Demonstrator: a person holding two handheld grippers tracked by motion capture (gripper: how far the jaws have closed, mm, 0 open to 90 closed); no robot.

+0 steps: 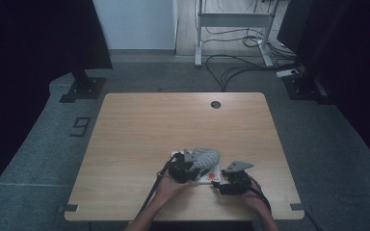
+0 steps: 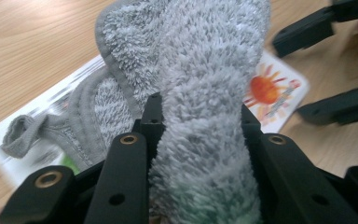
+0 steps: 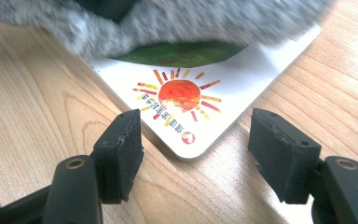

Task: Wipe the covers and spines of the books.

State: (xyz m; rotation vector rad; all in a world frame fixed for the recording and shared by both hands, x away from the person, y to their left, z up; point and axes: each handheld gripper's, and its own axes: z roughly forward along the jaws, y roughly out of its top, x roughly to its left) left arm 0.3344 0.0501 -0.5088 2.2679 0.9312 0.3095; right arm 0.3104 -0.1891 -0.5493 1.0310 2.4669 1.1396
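On book's [image 3: 200, 100] white corner, orange sun emblem [image 3: 179, 94], tiny unreadable print

Digit 9 [image 1: 80, 126] on the floor beside the table [image 1: 139, 130]

left gripper [image 1: 189, 167]: low over table, jaws clamped on grey cloth [image 2: 200, 116], pads pressing both sides | right gripper [image 1: 224, 179]: just right of left gripper, near table surface, jaws spread, nothing between pads | forearms: enter from bottom edge, hands close together
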